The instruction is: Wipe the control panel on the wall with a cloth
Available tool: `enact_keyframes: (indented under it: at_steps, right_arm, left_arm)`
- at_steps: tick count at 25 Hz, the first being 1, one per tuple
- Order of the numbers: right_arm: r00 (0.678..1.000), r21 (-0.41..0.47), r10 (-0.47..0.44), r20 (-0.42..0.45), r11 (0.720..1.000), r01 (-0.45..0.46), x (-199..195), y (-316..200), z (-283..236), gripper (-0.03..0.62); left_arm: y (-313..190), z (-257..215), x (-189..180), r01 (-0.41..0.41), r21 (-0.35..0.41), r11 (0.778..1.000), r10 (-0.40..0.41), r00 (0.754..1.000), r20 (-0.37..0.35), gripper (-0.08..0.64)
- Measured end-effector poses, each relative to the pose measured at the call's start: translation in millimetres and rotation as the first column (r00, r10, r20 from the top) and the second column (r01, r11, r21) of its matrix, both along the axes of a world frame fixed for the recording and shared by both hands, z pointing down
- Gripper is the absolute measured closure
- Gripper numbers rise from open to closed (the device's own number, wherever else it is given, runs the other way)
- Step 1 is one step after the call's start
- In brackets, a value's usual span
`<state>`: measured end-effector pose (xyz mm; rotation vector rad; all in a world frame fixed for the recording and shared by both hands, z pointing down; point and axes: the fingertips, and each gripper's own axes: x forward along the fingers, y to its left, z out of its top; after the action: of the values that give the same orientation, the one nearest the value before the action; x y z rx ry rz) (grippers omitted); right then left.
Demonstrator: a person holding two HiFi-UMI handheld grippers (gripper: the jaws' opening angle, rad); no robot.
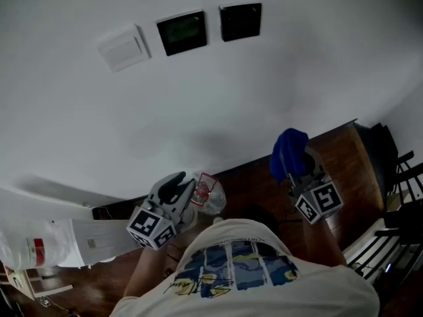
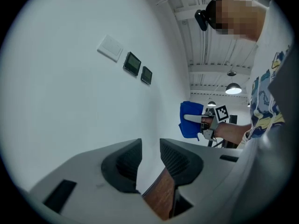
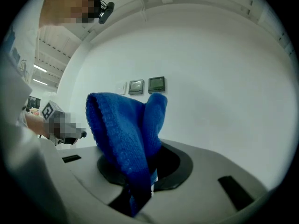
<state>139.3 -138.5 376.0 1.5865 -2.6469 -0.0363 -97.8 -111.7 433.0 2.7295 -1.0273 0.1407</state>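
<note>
We hold the cloth, wiping not yet begun

Our right gripper (image 3: 145, 169) is clamped on the blue cloth (image 3: 124, 134), which stands bunched above its jaws, well below the two dark control panels (image 1: 182, 33) on the white wall (image 1: 264, 91). Nothing touches them, so we judge the whole wipe is left: raise the cloth and rub both faces. Our left gripper (image 2: 150, 157) hangs low, jaws a little apart with nothing between them. A white switch plate (image 1: 123, 47) sits just beside the panels, a crumpled plastic bag (image 1: 208, 195) lies near the left gripper, and a black chair (image 1: 396, 177) stands at the right; we see nothing blocking the reach upward
</note>
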Motion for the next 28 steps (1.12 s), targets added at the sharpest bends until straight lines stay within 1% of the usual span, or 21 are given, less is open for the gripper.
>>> enact_keyframes:
  at_steps: [3, 7, 11, 15, 17, 19, 21, 24, 26, 28]
  right_arm:
    - [0.999, -0.003, -0.038, 0.0, 0.999, 0.038, -4.2, 11.7, 0.8, 0.503]
    - [0.996, 0.013, -0.088, -0.012, 0.996, 0.088, -2.5, 13.7, -7.3, 0.503]
    - [0.991, 0.025, -0.133, -0.02, 0.991, 0.134, 4.6, 10.3, -16.2, 0.503]
    - [0.982, 0.041, -0.188, -0.031, 0.981, 0.19, 9.9, 11.7, -15.4, 0.503]
    - [0.978, 0.046, -0.207, -0.035, 0.977, 0.208, 14.1, 12.5, -8.5, 0.503]
    - [0.975, 0.036, -0.219, -0.02, 0.975, 0.22, 16.9, 10.2, 2.5, 0.503]
    - [0.973, 0.025, -0.231, -0.003, 0.973, 0.231, 16.0, 9.0, 10.3, 0.503]
    - [0.967, 0.031, -0.254, -0.005, 0.967, 0.254, 12.9, 9.7, 8.6, 0.503]
    - [0.965, 0.033, -0.262, -0.012, 0.965, 0.262, 15.2, 9.9, 7.3, 0.503]
    - [0.964, 0.029, -0.266, -0.018, 0.963, 0.267, 18.4, 9.4, 9.0, 0.503]
  left_arm:
    - [-2.7, -4.7, 6.8, 0.025, 0.013, 1.0, -0.025, 1.0, -0.017, 0.463]
    - [-5.9, -20.3, 17.3, 0.074, 0.031, 0.997, -0.073, 0.997, -0.03, 0.463]
    - [-5.4, -34.8, 23.8, 0.133, 0.053, 0.99, -0.132, 0.991, -0.023, 0.463]
    - [-3.3, -36.8, 33.1, 0.186, 0.067, 0.98, -0.185, 0.982, -0.021, 0.463]
    - [-1.1, -33.9, 41.3, 0.201, 0.069, 0.977, -0.2, 0.979, -0.025, 0.463]
    - [2.7, -30.6, 47.3, 0.212, 0.068, 0.975, -0.211, 0.977, -0.026, 0.463]
    - [8.3, -26.4, 49.8, 0.217, 0.059, 0.974, -0.216, 0.976, -0.015, 0.463]
    - [12.6, -23.1, 47.9, 0.226, 0.043, 0.973, -0.226, 0.974, 0.011, 0.463]
    - [10.7, -26.7, 49.7, 0.228, 0.051, 0.972, -0.229, 0.973, 0.02, 0.463]
    - [7.4, -32.6, 54.5, 0.226, 0.064, 0.972, -0.228, 0.974, 0.013, 0.463]
